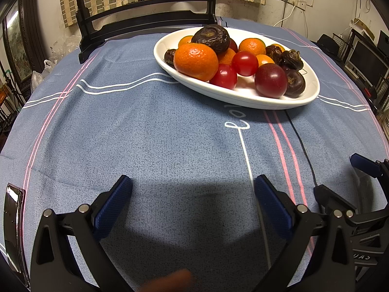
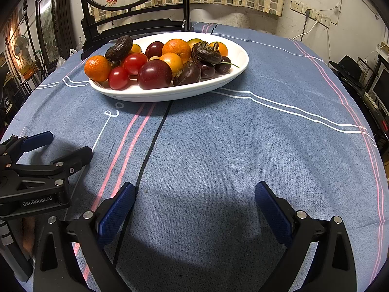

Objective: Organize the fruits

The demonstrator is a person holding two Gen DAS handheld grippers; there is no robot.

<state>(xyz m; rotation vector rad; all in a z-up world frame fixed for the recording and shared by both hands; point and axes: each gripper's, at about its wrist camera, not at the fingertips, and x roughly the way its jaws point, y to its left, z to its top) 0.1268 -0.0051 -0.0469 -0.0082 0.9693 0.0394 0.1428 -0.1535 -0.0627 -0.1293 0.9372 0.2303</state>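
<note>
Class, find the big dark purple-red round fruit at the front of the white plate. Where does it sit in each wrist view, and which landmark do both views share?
Left wrist view: the purple-red fruit sits right of centre in the upper half, at the plate's near edge, beside two red tomatoes.
Right wrist view: the same fruit sits left of centre in the upper half, at the near rim.
Shared landmark: the white plate.

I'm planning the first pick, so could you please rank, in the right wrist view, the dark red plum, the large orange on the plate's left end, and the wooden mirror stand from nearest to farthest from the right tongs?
1. Dark red plum, at the plate's front edge, centre.
2. Large orange, at the plate's left end, slightly farther back.
3. Wooden mirror stand, behind the white plate, at the table's far edge.

Right tongs are open over bare cloth.
</note>
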